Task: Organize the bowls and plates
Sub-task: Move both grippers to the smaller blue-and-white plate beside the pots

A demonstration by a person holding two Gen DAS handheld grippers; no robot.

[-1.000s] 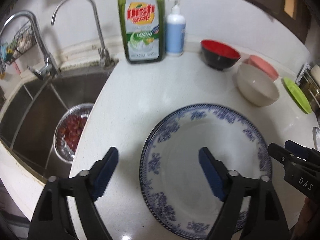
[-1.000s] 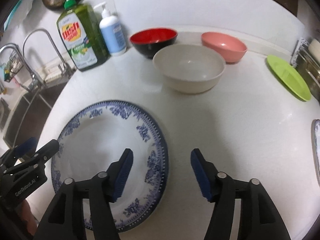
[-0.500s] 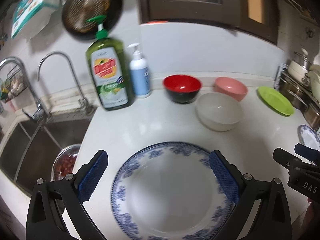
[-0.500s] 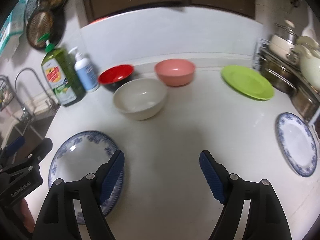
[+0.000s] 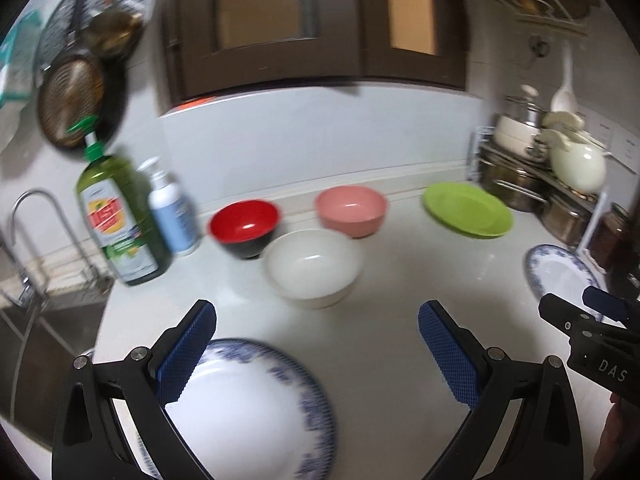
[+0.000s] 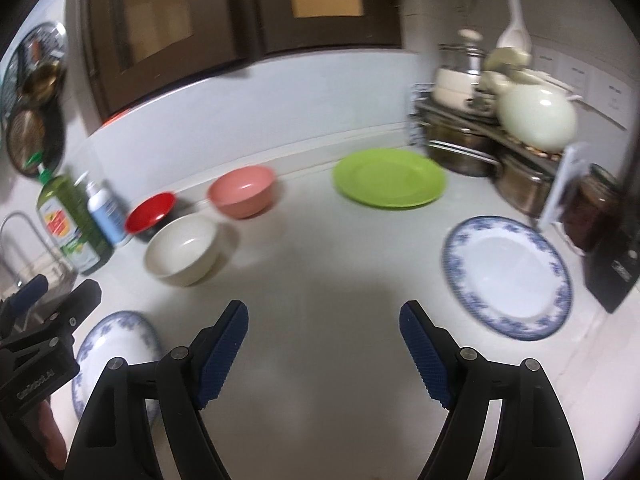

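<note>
Blue-patterned white plate [image 6: 508, 276], green plate [image 6: 390, 179], pink bowl [image 6: 242, 192], red-and-black bowl [image 5: 245, 229], cream bowl [image 5: 313, 267].

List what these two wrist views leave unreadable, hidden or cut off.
- Green dish-soap bottle: label motion-blurred, both views.
- Near blue-patterned white plate: left wrist view, left gripper covers its edge.
- Far blue-patterned plate: right gripper overlaps it there.
- Red-and-black bowl: cream bowl hides its base, right wrist view.

Over the last second both handheld grippers have lifted up and back from the large blue-and-white patterned plate [image 5: 256, 408], which now sits low beneath the left gripper [image 5: 316, 356] instead of between its fingers. The right gripper [image 6: 324, 354], once straddling that plate's rim, now hangs over bare white countertop [image 6: 320, 272]. A 2nd blue-and-white plate [image 6: 508, 276] and a lime-green plate [image 6: 390, 179] have come fully into view.
</note>
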